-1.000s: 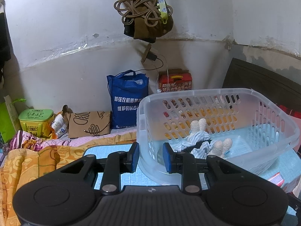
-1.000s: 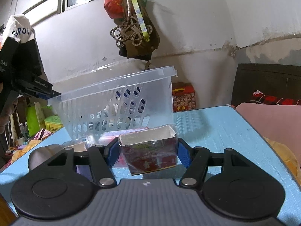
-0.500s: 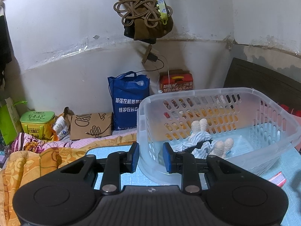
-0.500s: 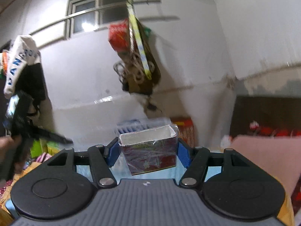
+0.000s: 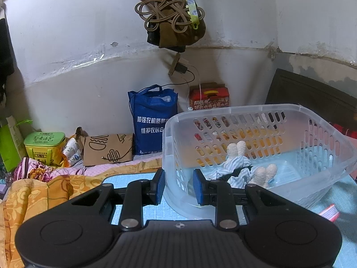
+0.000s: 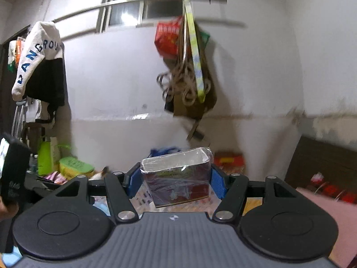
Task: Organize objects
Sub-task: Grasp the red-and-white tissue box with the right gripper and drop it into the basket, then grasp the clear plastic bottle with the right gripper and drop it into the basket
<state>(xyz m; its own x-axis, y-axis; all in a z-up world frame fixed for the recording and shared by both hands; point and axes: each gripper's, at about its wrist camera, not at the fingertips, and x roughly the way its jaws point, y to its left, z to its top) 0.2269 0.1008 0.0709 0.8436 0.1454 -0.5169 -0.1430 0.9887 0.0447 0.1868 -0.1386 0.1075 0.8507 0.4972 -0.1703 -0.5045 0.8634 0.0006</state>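
The wall (image 5: 78,51) behind takes up most of the view, white and scuffed, with a window (image 6: 145,4) high up and a bundle of cord (image 5: 169,13) and bags hanging from it. A white and black garment (image 6: 38,62) hangs further along to the left.

On the blue mat (image 5: 125,178) sits the basket (image 5: 330,147), clear plastic with slotted walls, its near corner tipped up a little. Inside it lie striped cloth (image 5: 236,165) and two pairs of knobbly cream pieces (image 5: 263,174), blurred enough that I cannot say what they are. A yellow patterned blanket (image 5: 33,196) is bunched beside the mat on the left.

Against the wall stand a blue bag (image 5: 154,120), a brown paper bag (image 5: 107,149) lying flat, a red carton (image 5: 209,97) and a green tub (image 5: 44,147).

The left gripper (image 5: 178,187) has its jaws nearly together, pinching the basket's near wall between the blue pads, one pad outside and one inside.

The right gripper (image 6: 176,178) is raised clear of the mat, pointing at the wall, and its pads (image 6: 133,182) press both ends of a box (image 6: 176,176). The box is dark red, wrapped in clear film, with a pale top face, and it hangs in the air between the jaws, tilted slightly. At the left edge of that view the other gripper's black body shows, with part of a hand (image 6: 6,207) below it.
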